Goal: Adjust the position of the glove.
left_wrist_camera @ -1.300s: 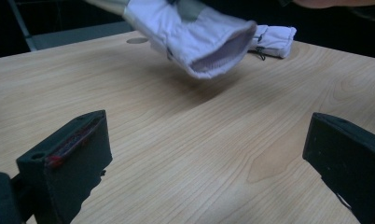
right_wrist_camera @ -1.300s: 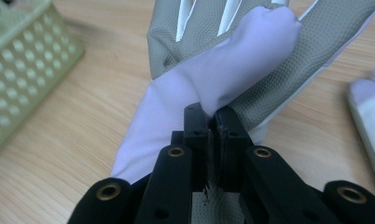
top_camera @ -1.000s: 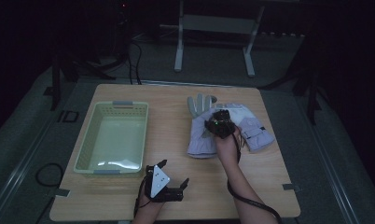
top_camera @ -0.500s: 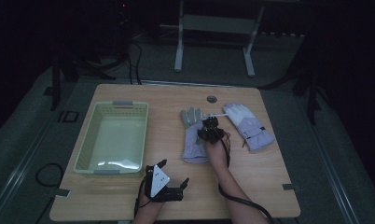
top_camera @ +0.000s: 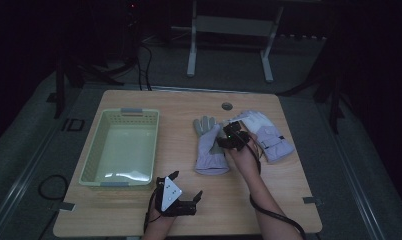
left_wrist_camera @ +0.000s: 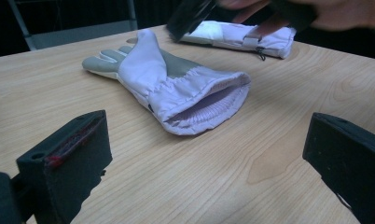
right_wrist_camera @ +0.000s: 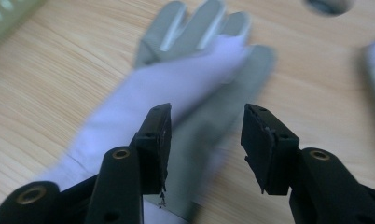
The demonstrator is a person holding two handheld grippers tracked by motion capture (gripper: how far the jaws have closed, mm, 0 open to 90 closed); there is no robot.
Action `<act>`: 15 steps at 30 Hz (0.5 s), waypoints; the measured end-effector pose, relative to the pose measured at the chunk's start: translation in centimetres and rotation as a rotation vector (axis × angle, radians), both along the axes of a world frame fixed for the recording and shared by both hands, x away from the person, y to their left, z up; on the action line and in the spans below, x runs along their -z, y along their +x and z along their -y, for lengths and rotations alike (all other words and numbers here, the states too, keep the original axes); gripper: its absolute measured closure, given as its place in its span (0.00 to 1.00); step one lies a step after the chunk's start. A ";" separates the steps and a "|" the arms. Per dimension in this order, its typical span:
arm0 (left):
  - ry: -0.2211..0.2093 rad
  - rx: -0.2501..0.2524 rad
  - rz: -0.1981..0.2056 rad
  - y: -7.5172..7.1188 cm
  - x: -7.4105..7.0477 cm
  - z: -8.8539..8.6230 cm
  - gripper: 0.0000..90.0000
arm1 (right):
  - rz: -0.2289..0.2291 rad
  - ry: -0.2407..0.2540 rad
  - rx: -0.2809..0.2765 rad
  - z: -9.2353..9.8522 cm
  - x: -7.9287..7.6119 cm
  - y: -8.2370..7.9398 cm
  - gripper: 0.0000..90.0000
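A pale lilac padded glove (top_camera: 209,145) with grey fingers lies flat near the middle of the wooden table (top_camera: 299,200), cuff toward the person, between a green basket (top_camera: 120,150) and a second glove (top_camera: 269,135). It looks soft, light and floppy, so a pinch on the gathered cuff or bunched fabric should hold best. The right gripper (right_wrist_camera: 205,140) hangs just above it; its jaws have just been opening and stand apart, holding nothing. The left gripper (left_wrist_camera: 209,158) rests wide open nearby.

Dim rm; grey floor (top_camera: 34,165), white frame (top_camera: 229,30) behind, cables (top_camera: 144,55).
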State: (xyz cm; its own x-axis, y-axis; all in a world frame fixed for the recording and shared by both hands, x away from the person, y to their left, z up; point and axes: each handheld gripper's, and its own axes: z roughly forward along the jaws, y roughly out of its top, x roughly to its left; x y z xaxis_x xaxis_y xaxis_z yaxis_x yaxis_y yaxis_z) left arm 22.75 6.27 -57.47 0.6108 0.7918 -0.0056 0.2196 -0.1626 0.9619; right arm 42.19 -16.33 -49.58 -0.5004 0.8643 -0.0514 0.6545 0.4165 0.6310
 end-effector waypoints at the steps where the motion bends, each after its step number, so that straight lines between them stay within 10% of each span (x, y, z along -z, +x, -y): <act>1: 0.001 0.000 0.001 0.0 0.0 0.0 0.01 | -0.002 -0.001 0.002 0.7 -0.4 0.0 0.61; 15: 0.008 -0.001 0.009 -0.1 0.0 0.1 0.01 | 0.101 -0.022 -0.067 13.4 -4.6 1.5 0.56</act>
State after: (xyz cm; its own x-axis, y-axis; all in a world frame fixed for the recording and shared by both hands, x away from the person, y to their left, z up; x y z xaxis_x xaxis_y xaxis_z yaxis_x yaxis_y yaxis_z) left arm 22.67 6.19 -57.47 0.6097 0.7926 0.0058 0.2113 -0.1696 0.9626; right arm 43.71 -29.75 -44.95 -0.5482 0.8273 -0.1227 0.5586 0.4713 0.6825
